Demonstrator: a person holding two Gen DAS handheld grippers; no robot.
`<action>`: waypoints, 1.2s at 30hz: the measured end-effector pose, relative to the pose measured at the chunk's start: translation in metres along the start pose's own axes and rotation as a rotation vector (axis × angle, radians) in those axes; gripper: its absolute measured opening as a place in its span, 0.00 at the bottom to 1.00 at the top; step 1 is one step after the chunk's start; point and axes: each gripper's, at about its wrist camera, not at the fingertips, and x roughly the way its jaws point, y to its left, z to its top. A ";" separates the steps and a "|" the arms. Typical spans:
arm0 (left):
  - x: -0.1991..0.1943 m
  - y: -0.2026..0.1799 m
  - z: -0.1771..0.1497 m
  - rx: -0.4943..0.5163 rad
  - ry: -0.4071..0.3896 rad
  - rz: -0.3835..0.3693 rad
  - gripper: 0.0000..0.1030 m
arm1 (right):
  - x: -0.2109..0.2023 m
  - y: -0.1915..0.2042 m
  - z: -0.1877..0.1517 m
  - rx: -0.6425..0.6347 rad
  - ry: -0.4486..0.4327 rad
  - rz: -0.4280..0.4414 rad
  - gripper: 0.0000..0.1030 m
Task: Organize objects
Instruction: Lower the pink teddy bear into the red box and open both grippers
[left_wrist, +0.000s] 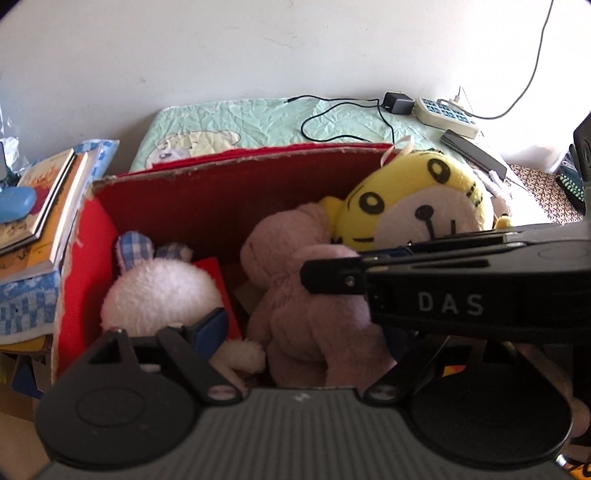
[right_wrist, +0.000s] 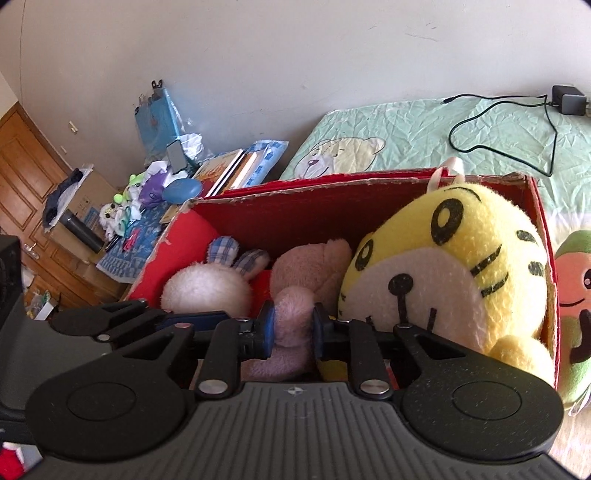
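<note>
Here the right hand-held gripper (right_wrist: 292, 328) pinches the pink plush (right_wrist: 295, 314) inside the red box (right_wrist: 295, 218), with the yellow tiger plush (right_wrist: 443, 273) at three o'clock; the left hand-held gripper (left_wrist: 295, 325) hangs spread wide.

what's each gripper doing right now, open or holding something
Left gripper: open, holding nothing.
Right gripper: shut on the pink plush, over the red box.

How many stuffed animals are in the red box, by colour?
Yellow: 1, the tiger
Pink: 1, the pink plush, pinched by the right gripper
White: 1, the bunny
Total: 3 in the red box
</note>
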 end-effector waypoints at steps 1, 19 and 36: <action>0.000 -0.001 0.000 0.003 0.003 0.009 0.85 | 0.001 0.000 0.000 -0.003 -0.004 -0.004 0.19; -0.001 -0.016 0.001 0.049 0.035 0.113 0.86 | -0.034 -0.018 -0.016 0.160 -0.078 0.026 0.19; -0.039 -0.037 0.004 0.043 -0.012 0.169 0.92 | -0.085 -0.010 -0.032 0.166 -0.191 -0.090 0.26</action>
